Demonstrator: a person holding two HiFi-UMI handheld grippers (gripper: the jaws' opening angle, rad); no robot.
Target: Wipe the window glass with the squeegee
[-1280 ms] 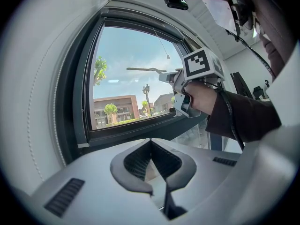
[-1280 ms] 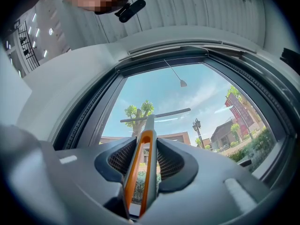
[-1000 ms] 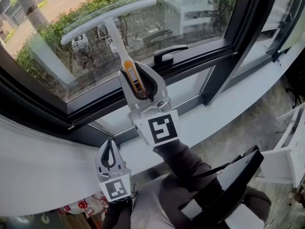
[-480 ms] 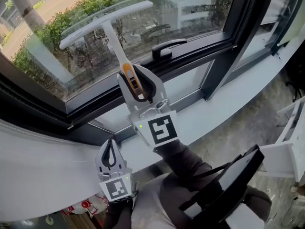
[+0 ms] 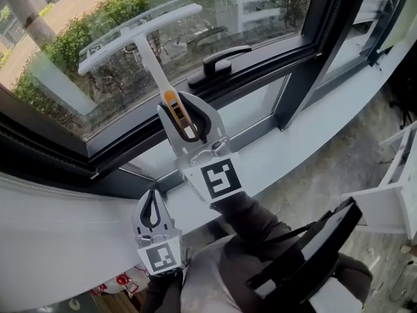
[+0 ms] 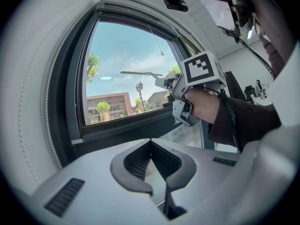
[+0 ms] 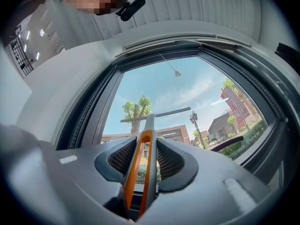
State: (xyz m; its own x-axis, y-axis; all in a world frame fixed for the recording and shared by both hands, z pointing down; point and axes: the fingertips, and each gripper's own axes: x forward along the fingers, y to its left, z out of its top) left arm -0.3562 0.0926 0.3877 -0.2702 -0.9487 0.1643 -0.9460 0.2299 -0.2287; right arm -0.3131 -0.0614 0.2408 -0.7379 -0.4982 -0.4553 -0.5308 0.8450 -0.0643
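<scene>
Head view shows the right claw (image 5: 184, 109) pinching the orange-trimmed grip of the squeegee (image 5: 147, 51). Its long stem reaches toward 11 o'clock, so the blade lies across the window glass (image 5: 260, 12) and appears to rest against it. Holding the tool by the very end of the grip looks like a way to reach high on the pane without leaning over the sill (image 5: 306, 149). The blade sits crosswise to the stem, at about 10 o'clock from the black window handle (image 5: 218, 62), which a downward pull would have to steer clear of.

Right gripper view confirms the hold: both pads press the sides of the grip, and the stem runs straight out ahead toward the glass.

The left claw (image 5: 151, 201) hangs low, at 7 o'clock from the right one and close to the person's body. It is pressed together on nothing, and I judge it is simply kept out of the way.
</scene>
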